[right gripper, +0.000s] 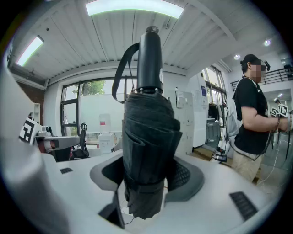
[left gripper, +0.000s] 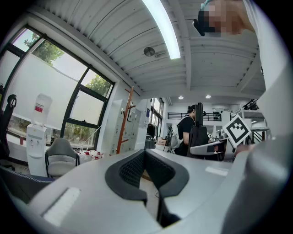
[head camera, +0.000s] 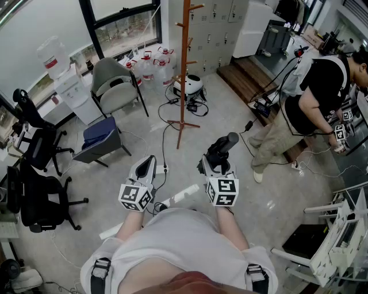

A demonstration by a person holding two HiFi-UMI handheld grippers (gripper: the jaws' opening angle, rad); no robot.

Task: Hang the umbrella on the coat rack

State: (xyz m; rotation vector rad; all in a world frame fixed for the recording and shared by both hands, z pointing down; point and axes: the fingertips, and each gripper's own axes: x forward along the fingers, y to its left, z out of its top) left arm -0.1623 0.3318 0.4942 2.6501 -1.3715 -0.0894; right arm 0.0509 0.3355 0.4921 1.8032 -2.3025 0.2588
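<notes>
Closest to you, the marker cubes (head camera: 136, 196) sit just ahead of your chest, one on each gripper. Your left gripper (head camera: 148, 161) is held level and carries nothing. Its dark pads (left gripper: 130, 169) lie together at the tips, as far as the wide-angle left gripper view lets you judge. Your right gripper (head camera: 217, 162), just beside it and tipped slightly down, has its jaws spread wide and clamped on the umbrella (right gripper: 149, 151). The pads press the folded black canopy from both sides, low on the bundle, so a short end hangs below the jaws and most of it rises above them. The umbrella stands roughly upright in the grip, its handle (right gripper: 150, 57) at the top with a strap (right gripper: 120, 75) looping off one side. In the head view that handle points forward, away from you. Farther ahead, well apart from both grippers across the floor (head camera: 230, 115), stands the coat rack (head camera: 184, 74), a reddish wooden pole with short pegs (head camera: 195, 8) and a splayed foot. Left of it is a grey chair (head camera: 115, 86), with water bottles (head camera: 154, 66) near the window behind. A person (head camera: 310, 103) in a black top stands off to your right.
</notes>
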